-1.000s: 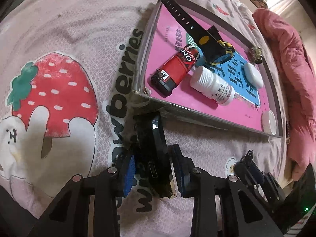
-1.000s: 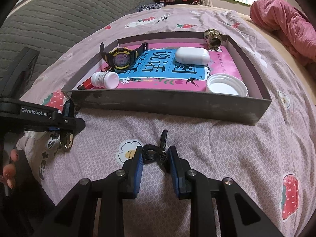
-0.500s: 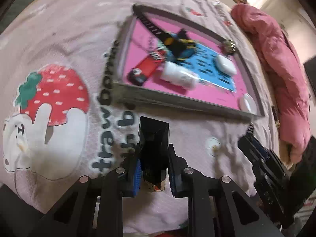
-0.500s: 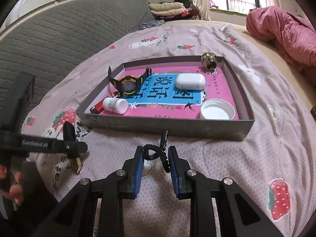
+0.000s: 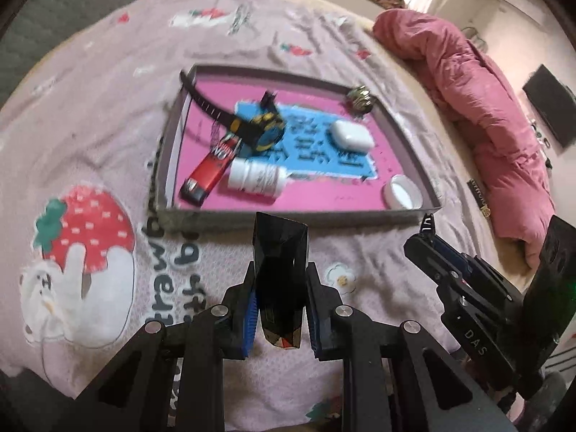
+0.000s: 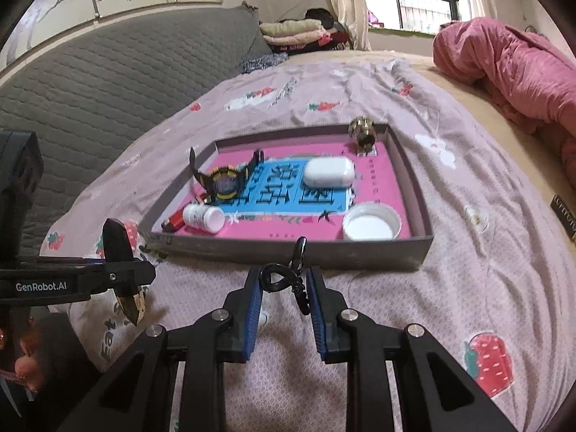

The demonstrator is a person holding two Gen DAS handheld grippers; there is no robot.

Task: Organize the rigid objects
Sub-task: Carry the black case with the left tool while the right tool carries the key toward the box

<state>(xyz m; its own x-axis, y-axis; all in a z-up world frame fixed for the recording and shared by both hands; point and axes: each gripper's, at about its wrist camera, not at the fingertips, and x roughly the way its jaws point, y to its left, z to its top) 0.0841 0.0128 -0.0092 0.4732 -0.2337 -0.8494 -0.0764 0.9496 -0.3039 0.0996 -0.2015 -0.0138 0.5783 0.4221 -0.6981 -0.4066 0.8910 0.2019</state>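
My left gripper (image 5: 280,309) is shut on a glossy black faceted case (image 5: 280,273) and holds it above the pink bedsheet, short of the grey box (image 5: 288,216). The same case (image 6: 120,262) shows at the left of the right wrist view. My right gripper (image 6: 282,295) is shut on a black carabiner clip (image 6: 288,277), just in front of the box's near wall (image 6: 288,252). Inside the pink-lined box lie a black and yellow watch (image 6: 223,183), a red lighter (image 5: 210,169), a white pill bottle (image 5: 255,178), a white earbud case (image 6: 329,171), a white cap (image 6: 370,223) and a brass fitting (image 6: 363,133).
A pink duvet (image 6: 511,72) is bunched along the bed's right side. A grey quilted headboard (image 6: 108,79) rises at the left, with folded clothes (image 6: 302,32) behind it. A person's fingers (image 6: 25,363) show at the lower left of the right wrist view.
My left gripper closed on the black case and lifted it off the sheet. The right gripper rose with the clip, so the box now looks smaller and farther in both views.
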